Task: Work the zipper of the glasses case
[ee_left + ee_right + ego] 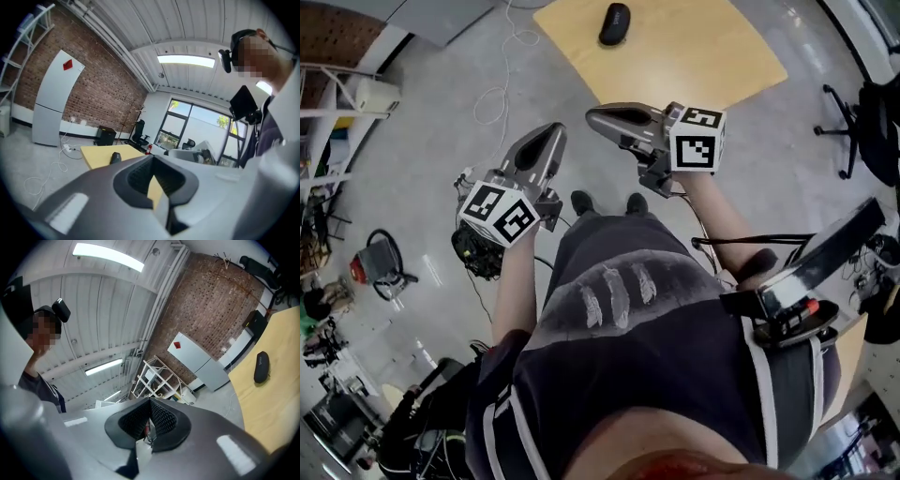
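The black glasses case (614, 23) lies shut on the far part of a light wooden table (703, 47), well ahead of both grippers. The left gripper (551, 131) and right gripper (592, 114) are held in the air in front of the person's body, over the grey floor, short of the table's near edge. Both have their jaws closed with nothing between them. In the left gripper view the left gripper (152, 161) points toward the table (96, 154) and the case (115, 158). From the right gripper (150, 404), the case (261, 366) shows far right on the table (269, 404).
A white cable (502, 84) trails on the floor left of the table. A black office chair (862, 122) stands at the right, a white shelf rack (337, 94) at the left, and a small red and grey machine (380, 262) on the floor. A white cabinet (54, 98) leans against the brick wall.
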Demonstrator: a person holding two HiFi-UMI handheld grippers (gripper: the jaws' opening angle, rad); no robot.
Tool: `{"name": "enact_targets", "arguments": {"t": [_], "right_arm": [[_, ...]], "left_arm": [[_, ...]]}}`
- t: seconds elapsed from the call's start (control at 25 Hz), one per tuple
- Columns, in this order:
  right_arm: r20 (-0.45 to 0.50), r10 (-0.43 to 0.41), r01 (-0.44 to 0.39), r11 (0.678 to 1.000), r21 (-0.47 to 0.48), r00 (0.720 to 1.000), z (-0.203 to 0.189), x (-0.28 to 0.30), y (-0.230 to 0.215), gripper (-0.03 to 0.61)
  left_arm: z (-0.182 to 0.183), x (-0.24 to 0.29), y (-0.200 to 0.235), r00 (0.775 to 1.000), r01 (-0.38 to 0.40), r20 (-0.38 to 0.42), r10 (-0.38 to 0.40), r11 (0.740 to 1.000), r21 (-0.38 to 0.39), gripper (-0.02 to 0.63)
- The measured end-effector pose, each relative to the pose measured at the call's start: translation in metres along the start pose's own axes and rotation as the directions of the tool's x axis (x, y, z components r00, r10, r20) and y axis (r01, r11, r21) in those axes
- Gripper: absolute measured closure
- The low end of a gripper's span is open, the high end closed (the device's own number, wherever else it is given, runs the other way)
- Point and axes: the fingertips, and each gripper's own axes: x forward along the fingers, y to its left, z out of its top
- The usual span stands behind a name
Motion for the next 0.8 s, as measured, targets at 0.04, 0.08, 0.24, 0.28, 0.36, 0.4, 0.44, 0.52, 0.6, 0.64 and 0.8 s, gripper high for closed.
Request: {"name": "enact_targets", "arguments": {"t": [0.04,0.08,0.24,0.28,0.36,0.4,0.44,0.52,0.6,0.64,0.8], "right_arm": [[-0.018,0.018,-0.018,1.000,0.005,1.000,0.000,0.008,-0.002,0.577],[-0.032,0.033,-0.033,0.999,0.014,0.999,0.000,0.016,-0.005,0.577],[-0.075,0.055,-0.052,0.998,0.040,0.996,-0.003,0.028,-0.019,0.577],[-0.086,0.059,-0.055,0.997,0.046,0.995,-0.005,0.032,-0.019,0.577],[-0.108,0.066,-0.060,0.997,0.057,0.992,-0.015,0.050,-0.012,0.577],[-0.119,0.069,-0.062,0.996,0.059,0.990,-0.022,0.063,-0.006,0.577],[-0.131,0.069,-0.062,0.996,0.057,0.989,-0.031,0.076,0.000,0.577],[-0.150,0.058,-0.053,0.998,0.037,0.987,-0.048,0.100,0.014,0.577],[-0.159,0.036,-0.034,0.999,0.011,0.987,-0.059,0.123,0.024,0.577],[-0.166,0.031,-0.031,1.000,0.003,0.986,-0.063,0.134,0.027,0.577],[-0.201,0.027,-0.029,1.000,-0.009,0.979,-0.063,0.152,0.036,0.577]], "left_arm": [[0.003,-0.007,0.007,0.999,-0.029,0.015,0.030,0.999,-0.016,0.614],[0.006,-0.013,0.014,0.998,-0.054,0.028,0.054,0.998,-0.030,0.614],[0.014,-0.020,0.028,0.992,-0.117,0.044,0.119,0.992,-0.043,0.614],[0.016,-0.025,0.030,0.990,-0.130,0.049,0.132,0.991,-0.042,0.614],[0.018,-0.048,0.039,0.986,-0.151,0.061,0.154,0.988,-0.044,0.614],[0.018,-0.065,0.044,0.984,-0.159,0.069,0.162,0.986,-0.047,0.614],[0.018,-0.082,0.050,0.983,-0.164,0.079,0.168,0.985,-0.051,0.614],[0.016,-0.116,0.062,0.981,-0.161,0.098,0.166,0.985,-0.060,0.614],[0.018,-0.142,0.076,0.981,-0.147,0.119,0.154,0.987,-0.066,0.614],[0.020,-0.153,0.083,0.979,-0.144,0.132,0.152,0.987,-0.069,0.614],[0.020,-0.163,0.092,0.975,-0.139,0.161,0.151,0.987,-0.087,0.614]]}}
